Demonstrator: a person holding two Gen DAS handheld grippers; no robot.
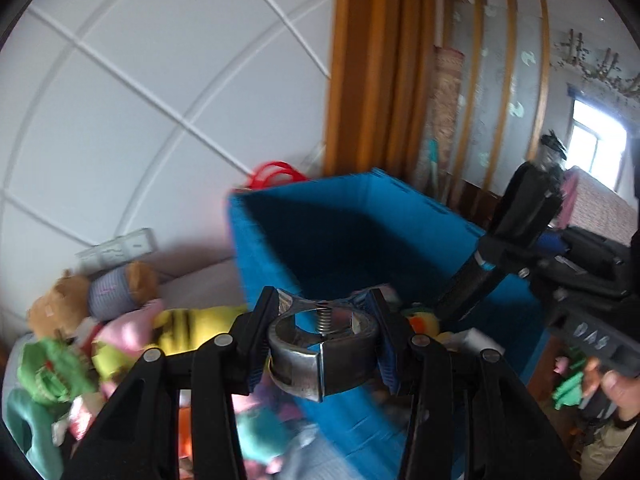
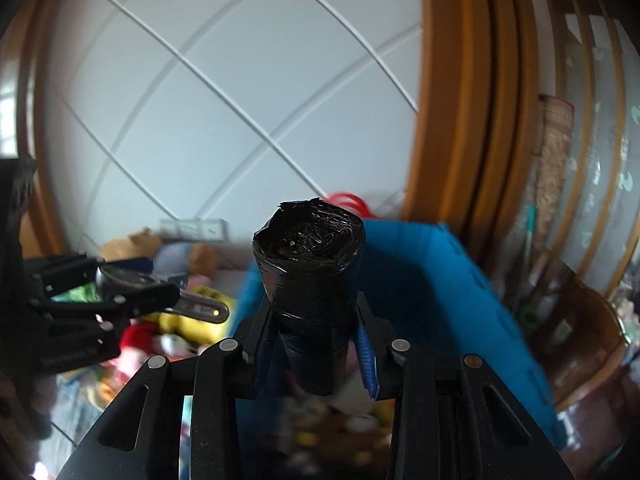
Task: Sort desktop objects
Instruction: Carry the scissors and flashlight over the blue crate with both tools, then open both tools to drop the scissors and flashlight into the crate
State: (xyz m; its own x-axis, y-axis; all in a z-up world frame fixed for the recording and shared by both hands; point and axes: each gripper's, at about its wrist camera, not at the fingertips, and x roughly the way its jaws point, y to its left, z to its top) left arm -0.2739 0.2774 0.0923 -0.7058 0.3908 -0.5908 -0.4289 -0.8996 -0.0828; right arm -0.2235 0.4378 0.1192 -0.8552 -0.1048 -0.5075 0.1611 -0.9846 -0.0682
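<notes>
left tool [image 1: 322, 344] was clenched on a metal spring clamp [image 1: 320, 354], right tool [image 2: 316, 344] clenched on a black plastic roll [image 2: 310, 280]; both held up near the blue bin [image 1: 360, 240], neither dropped in yet. plush toys [image 1: 120, 320] left unsorted. bin mouth seen open, front rim close below.

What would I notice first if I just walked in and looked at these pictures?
Probably the big bright blue fabric bin in the middle. Right in front of it, the left hand-held gripper clamps a shiny metal spring clamp, and the right hand-held gripper squeezes a black roll of plastic bags. A heap of colourful plush toys lies left of the bin.
</notes>
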